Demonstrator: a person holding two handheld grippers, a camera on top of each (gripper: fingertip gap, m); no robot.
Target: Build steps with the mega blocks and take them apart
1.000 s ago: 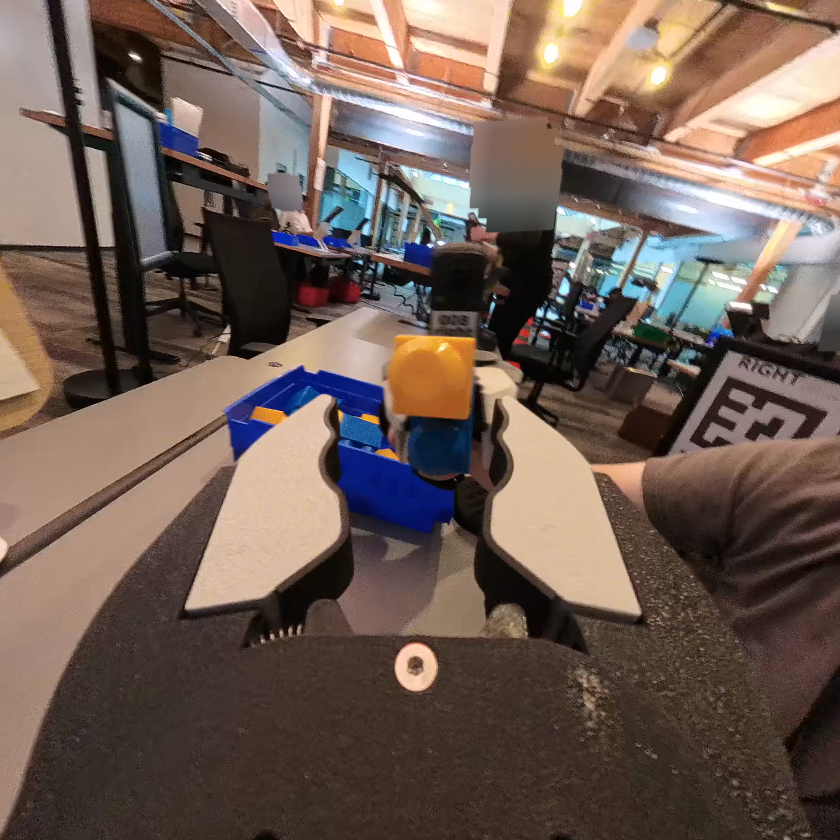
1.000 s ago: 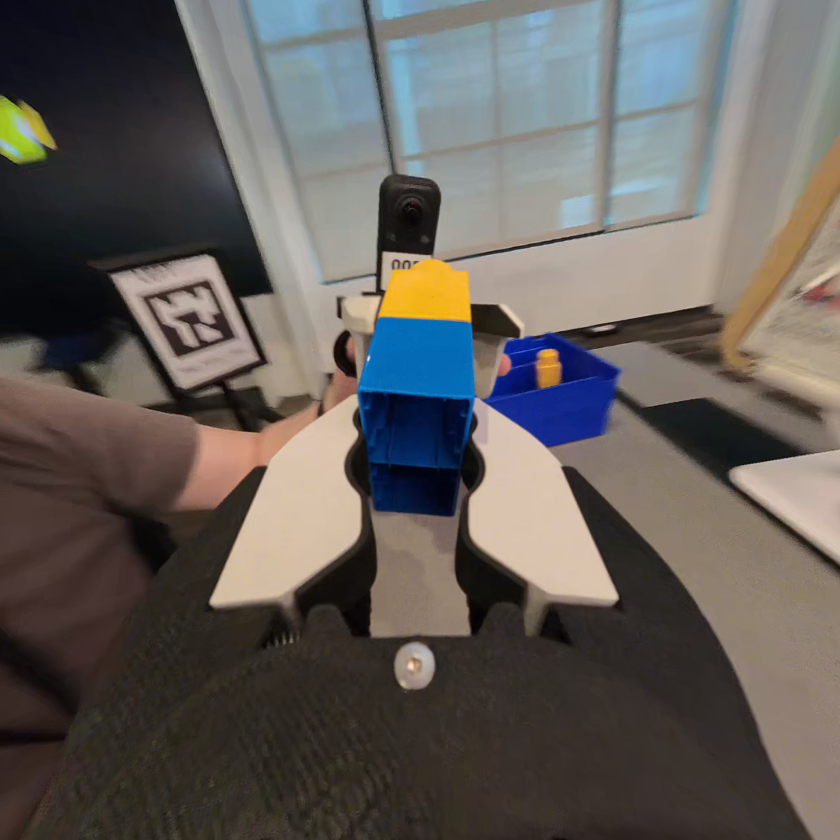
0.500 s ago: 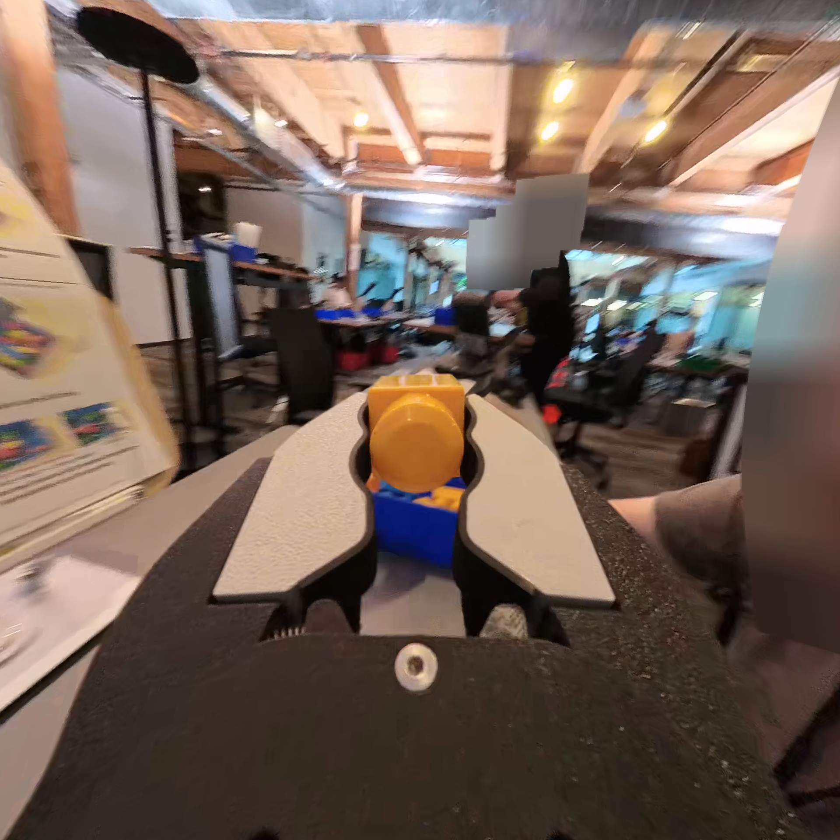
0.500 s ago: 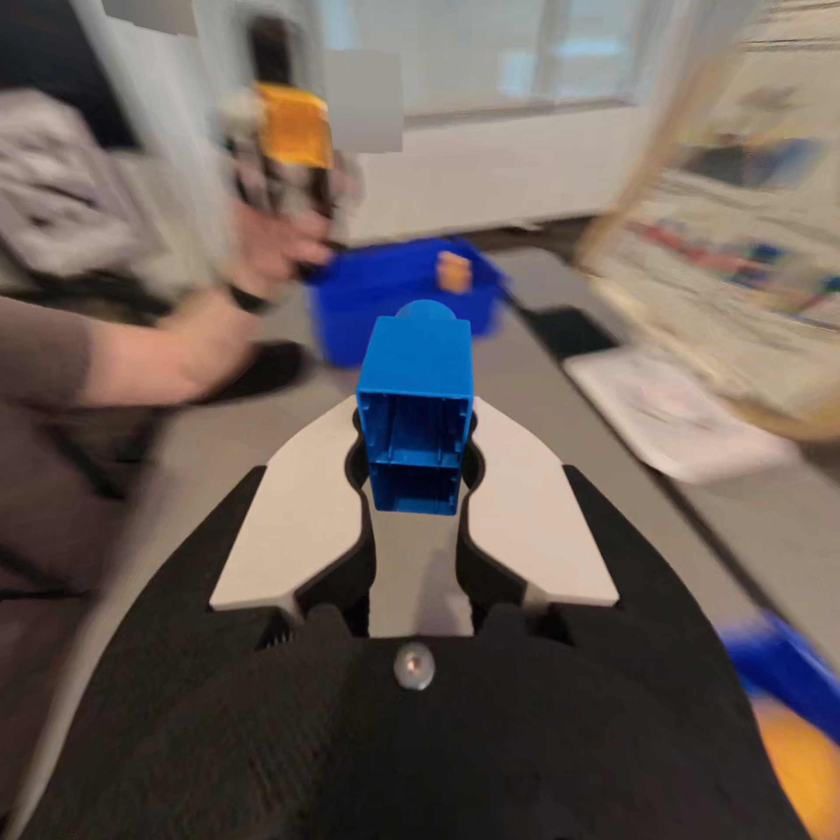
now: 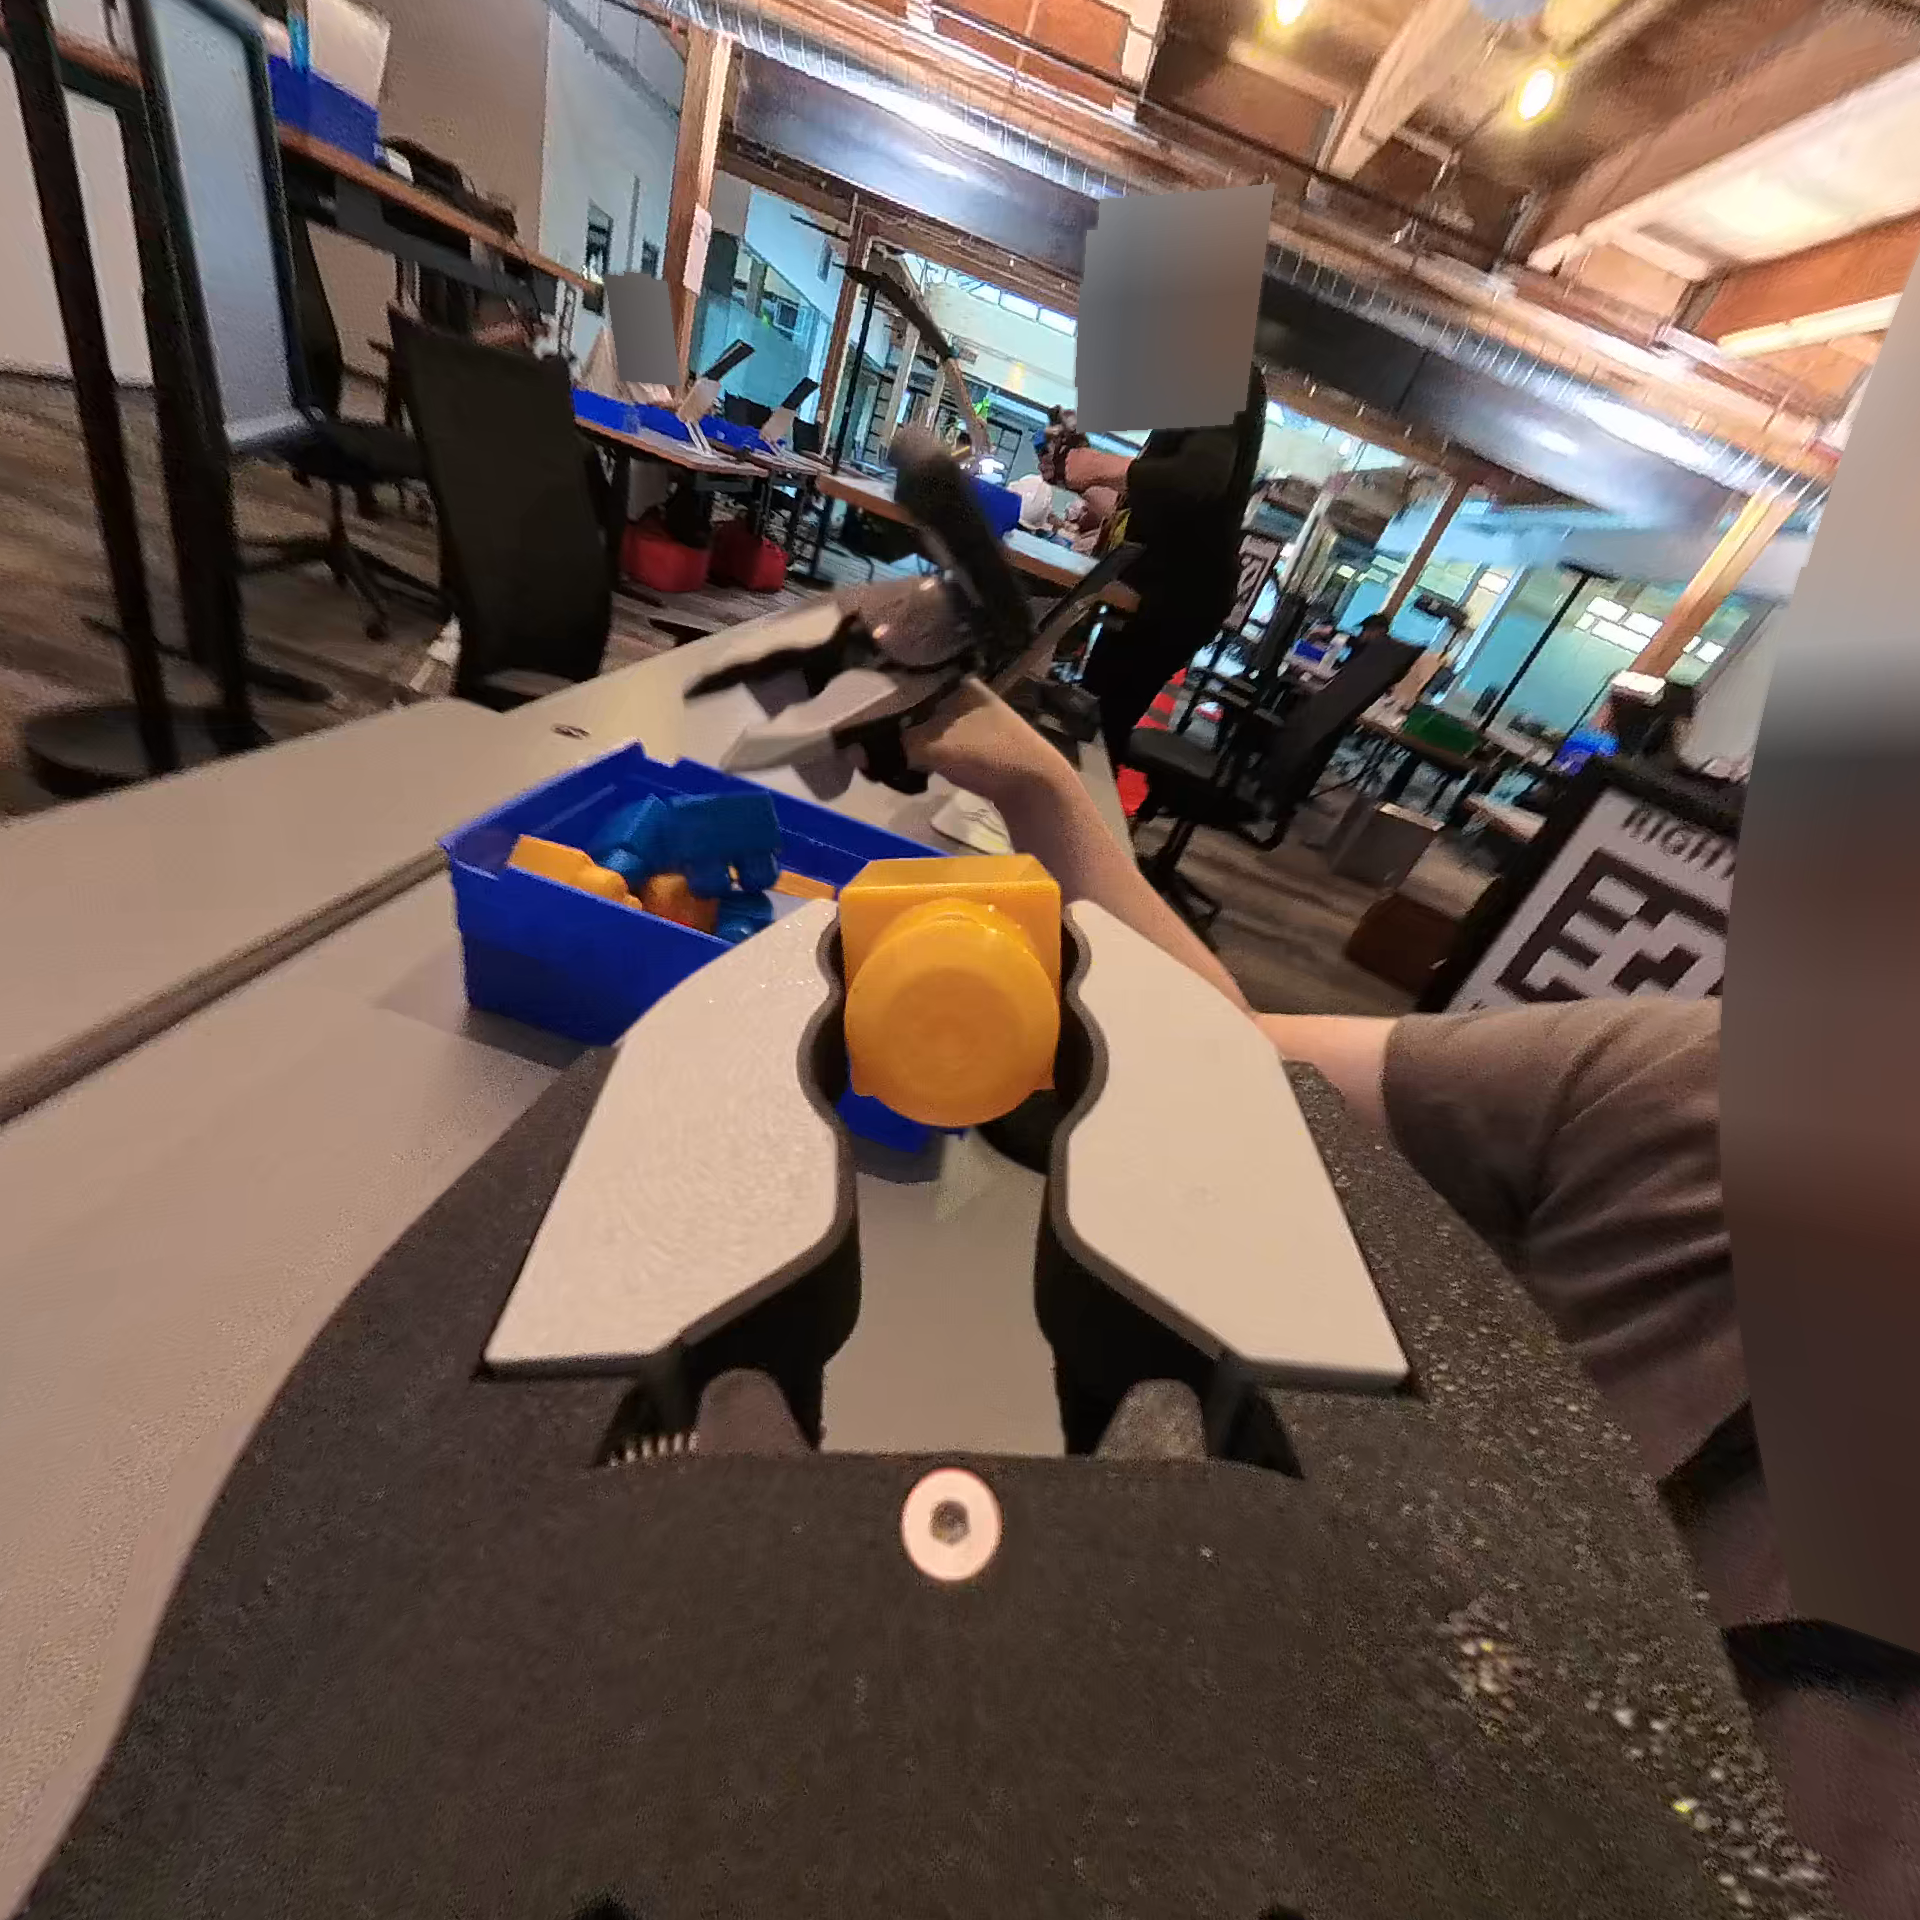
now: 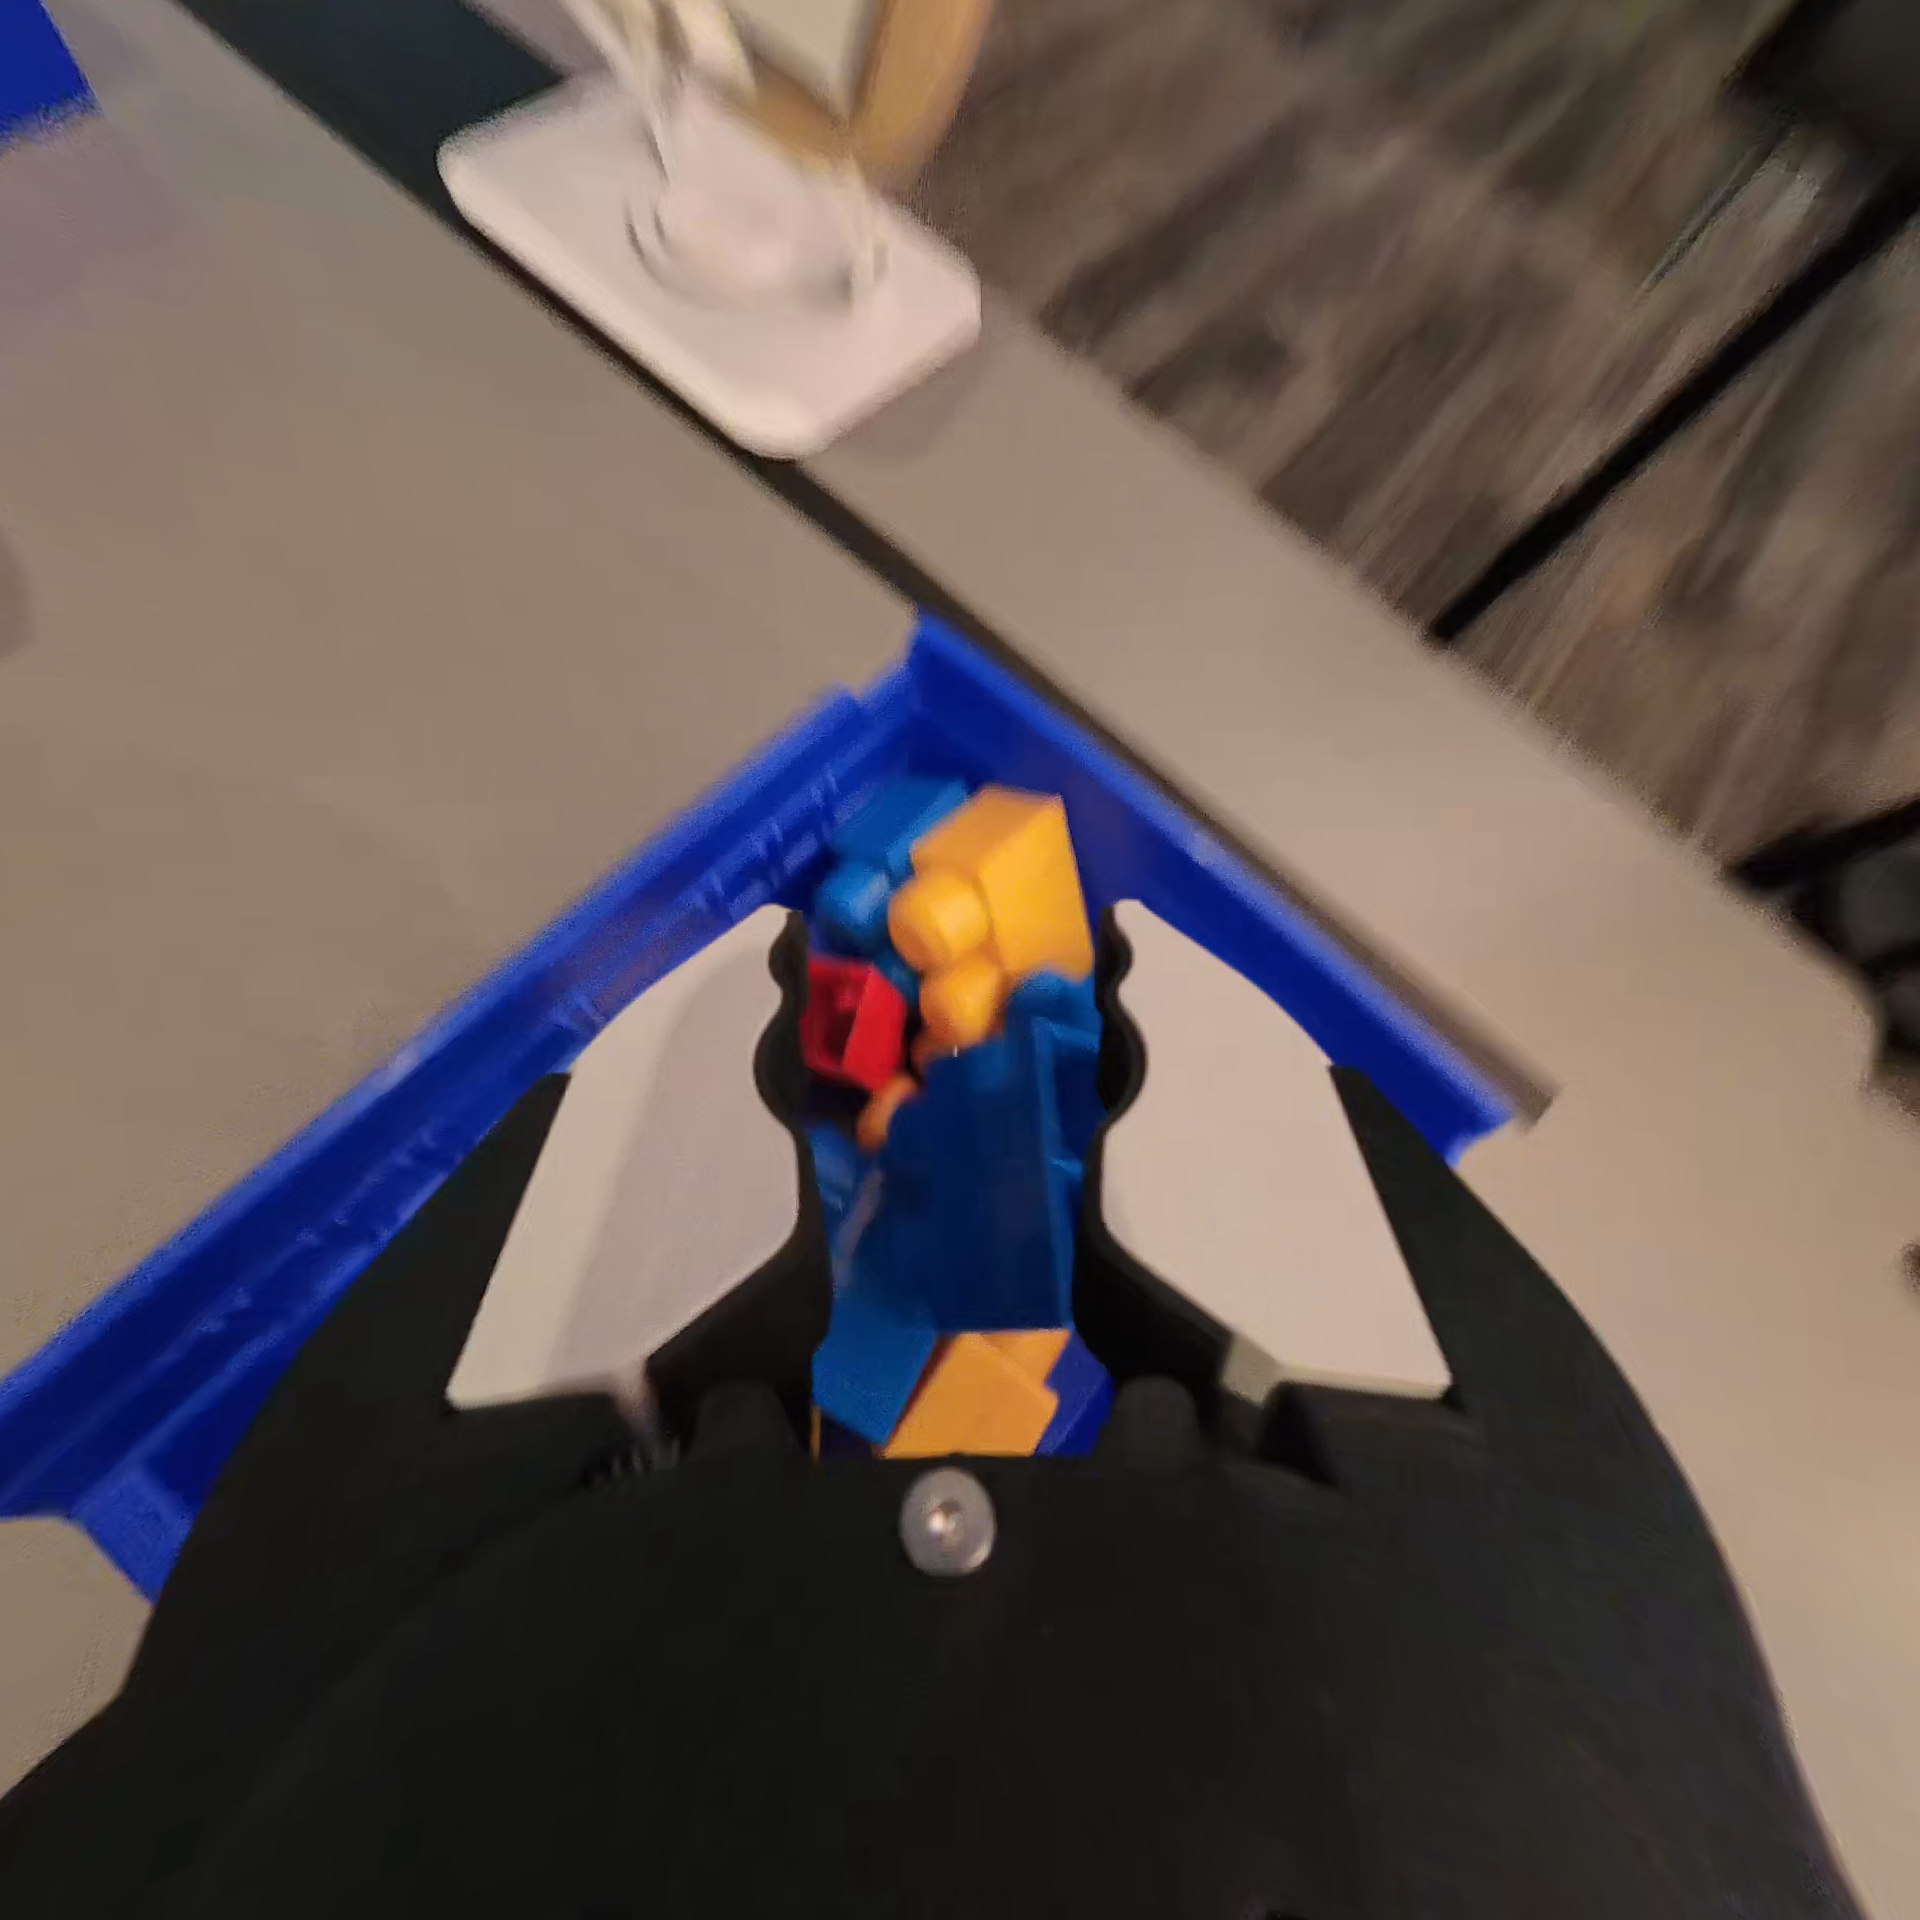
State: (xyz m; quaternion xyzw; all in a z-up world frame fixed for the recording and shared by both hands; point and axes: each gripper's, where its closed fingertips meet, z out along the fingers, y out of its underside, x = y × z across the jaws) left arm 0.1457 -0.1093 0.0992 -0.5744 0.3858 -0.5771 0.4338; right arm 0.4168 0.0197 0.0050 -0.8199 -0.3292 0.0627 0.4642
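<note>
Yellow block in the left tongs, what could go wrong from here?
1. The yellow block sits only at the tips of the left tongs; it could slip out short of the blue bin.
2. The right tongs hang open over that bin, so carrying the block in might bump them.

The blue bin (image 5: 561,940) sits on the grey table (image 5: 260,1122), its inside crowded with blue and yellow blocks (image 5: 675,852). The right gripper (image 5: 769,717) hangs just above the bin's far side, taking the room overhead there. Bare table lies left of the bin and in front of it. In the right wrist view, the bin's wall (image 6: 665,894) flanks the spread fingers (image 6: 644,1174).
</note>
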